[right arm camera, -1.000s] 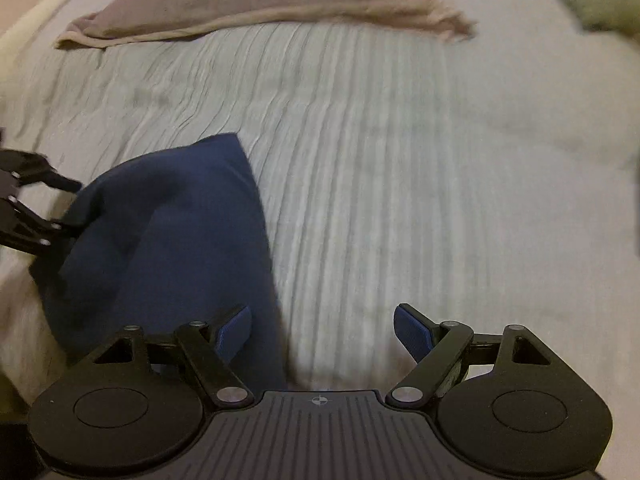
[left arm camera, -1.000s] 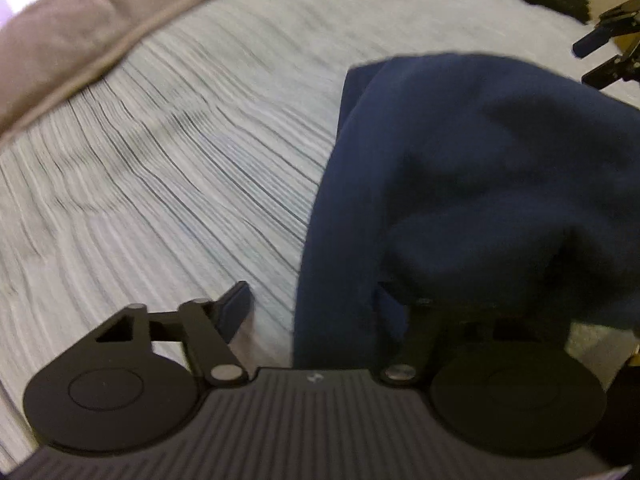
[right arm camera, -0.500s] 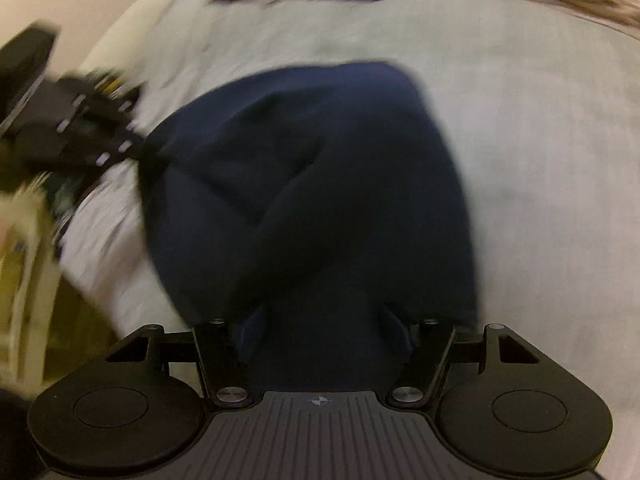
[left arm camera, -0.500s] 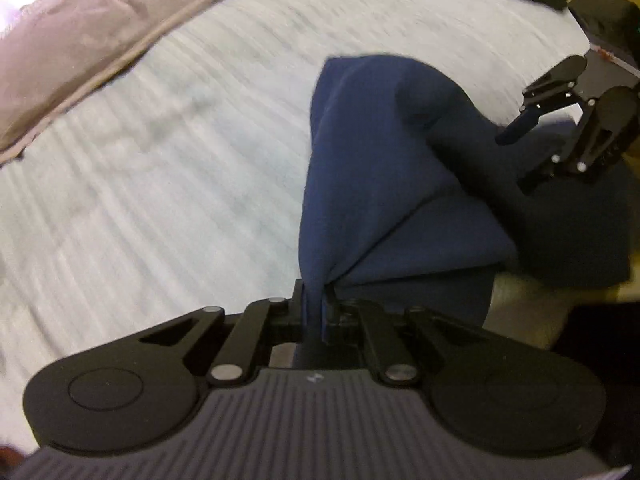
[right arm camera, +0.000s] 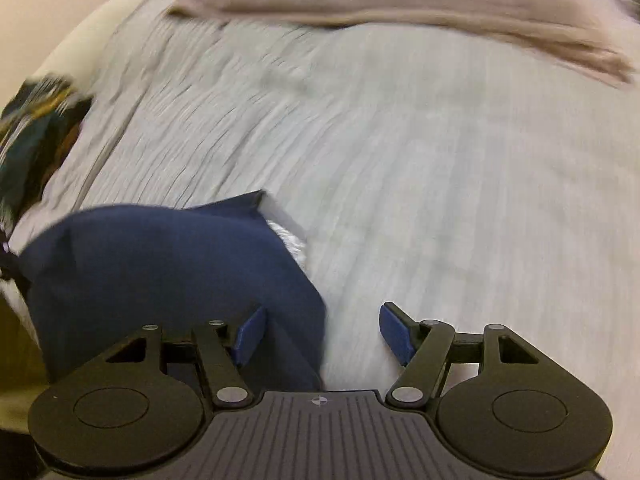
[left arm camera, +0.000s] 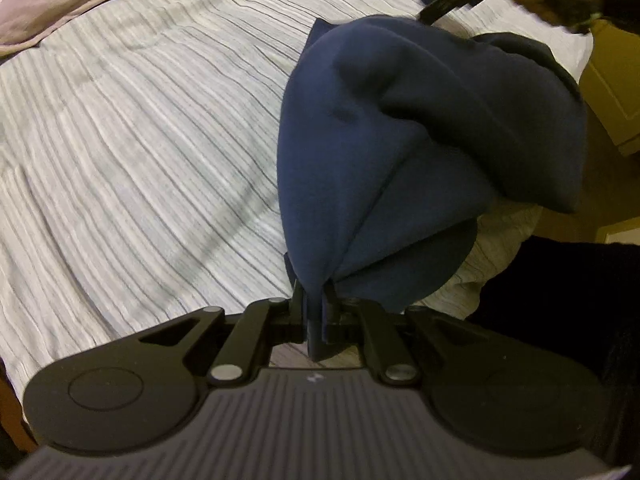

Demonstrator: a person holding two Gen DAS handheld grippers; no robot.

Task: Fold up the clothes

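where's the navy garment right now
The navy garment hangs pinched in the left gripper, draped over the striped bedspread near its right edge.

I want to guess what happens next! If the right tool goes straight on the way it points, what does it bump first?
Probably the striped bedspread; the navy garment lies left of the right tool, though depth is unclear.

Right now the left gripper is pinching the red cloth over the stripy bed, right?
Nearly. The cloth is dark blue, not red, as the left wrist view shows. The left gripper is indeed shut on it over the stripy bed.
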